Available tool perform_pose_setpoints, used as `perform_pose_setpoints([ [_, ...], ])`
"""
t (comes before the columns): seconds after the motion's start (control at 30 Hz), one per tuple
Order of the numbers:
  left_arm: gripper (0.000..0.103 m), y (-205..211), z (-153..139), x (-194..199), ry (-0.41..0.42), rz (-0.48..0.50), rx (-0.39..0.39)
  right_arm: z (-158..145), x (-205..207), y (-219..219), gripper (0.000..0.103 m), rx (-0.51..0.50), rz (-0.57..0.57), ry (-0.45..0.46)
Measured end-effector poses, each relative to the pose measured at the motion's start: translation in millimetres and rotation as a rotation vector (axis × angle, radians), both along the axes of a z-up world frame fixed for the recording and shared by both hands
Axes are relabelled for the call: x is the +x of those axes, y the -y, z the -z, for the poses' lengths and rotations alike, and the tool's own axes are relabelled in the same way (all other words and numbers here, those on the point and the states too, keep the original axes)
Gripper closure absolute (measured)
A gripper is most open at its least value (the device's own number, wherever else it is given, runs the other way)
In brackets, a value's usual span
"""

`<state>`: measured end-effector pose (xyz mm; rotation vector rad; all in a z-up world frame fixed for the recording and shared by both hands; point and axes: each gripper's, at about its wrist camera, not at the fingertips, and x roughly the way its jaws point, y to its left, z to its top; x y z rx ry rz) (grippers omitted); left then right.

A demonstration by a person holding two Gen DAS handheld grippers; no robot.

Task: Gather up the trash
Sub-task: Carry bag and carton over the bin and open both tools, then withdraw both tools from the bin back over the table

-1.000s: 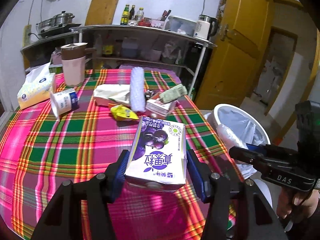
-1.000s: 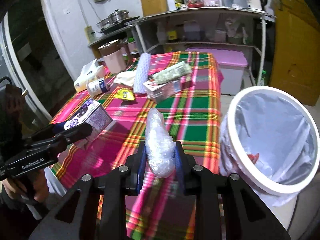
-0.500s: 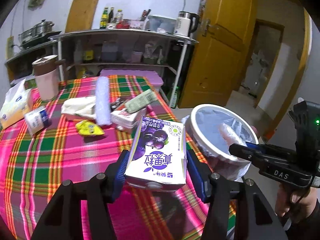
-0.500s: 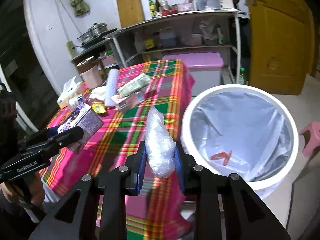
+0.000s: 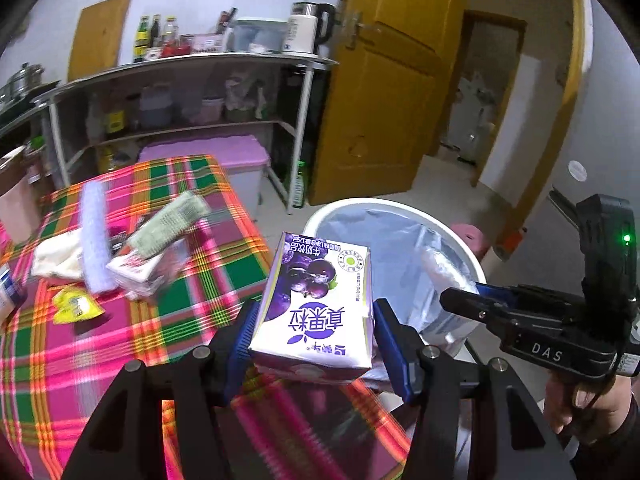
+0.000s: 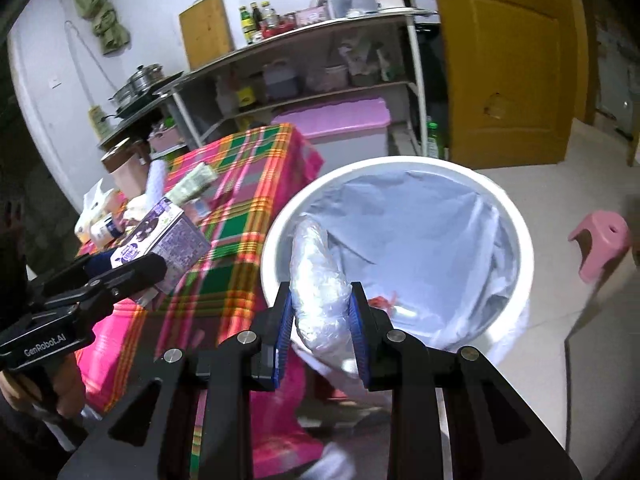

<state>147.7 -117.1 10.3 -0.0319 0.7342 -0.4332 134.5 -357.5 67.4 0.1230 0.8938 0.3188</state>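
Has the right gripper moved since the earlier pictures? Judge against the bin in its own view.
Yes. The right gripper, shut on the crumpled plastic bag, has travelled from above the tablecloth to the near rim of the white bin, over its edge.

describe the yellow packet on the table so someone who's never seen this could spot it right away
Start at the plaid table beside the white bin. Near the white roller lying across the clutter, look just in front of its near end. The yellow packet lies flat there, small and crinkled, the only bright yellow thing among white and green neighbours.
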Motion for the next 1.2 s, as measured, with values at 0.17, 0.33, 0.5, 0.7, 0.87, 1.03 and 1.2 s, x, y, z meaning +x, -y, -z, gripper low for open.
perform_pose_setpoints([
  [0.17, 0.046, 27, 5, 13, -0.007, 0.068, 0.004, 5, 5, 17, 0.075, -0.010, 0.042, -0.020],
  [0.33, 0.045, 52, 13, 28, -0.024, 0.122, 0.010, 12, 10, 29, 0.075, -0.022, 0.070, -0.044],
  [0.5, 0.045, 66, 18, 39, -0.042, 0.158, 0.009, 15, 14, 36, 0.074, -0.035, 0.087, -0.056],
  [0.7, 0.045, 75, 25, 48, -0.065, 0.176, 0.005, 20, 19, 42, 0.071, -0.044, 0.108, -0.070],
  [0.87, 0.045, 74, 26, 50, -0.074, 0.172, 0.003, 19, 20, 45, 0.057, -0.035, 0.114, -0.063],
  [1.03, 0.045, 67, 21, 48, -0.062, 0.151, -0.013, 16, 20, 46, 0.057, -0.030, 0.116, -0.056],
  [1.2, 0.045, 54, 14, 40, -0.052, 0.120, -0.029, 8, 16, 40, 0.057, -0.023, 0.104, -0.034],
])
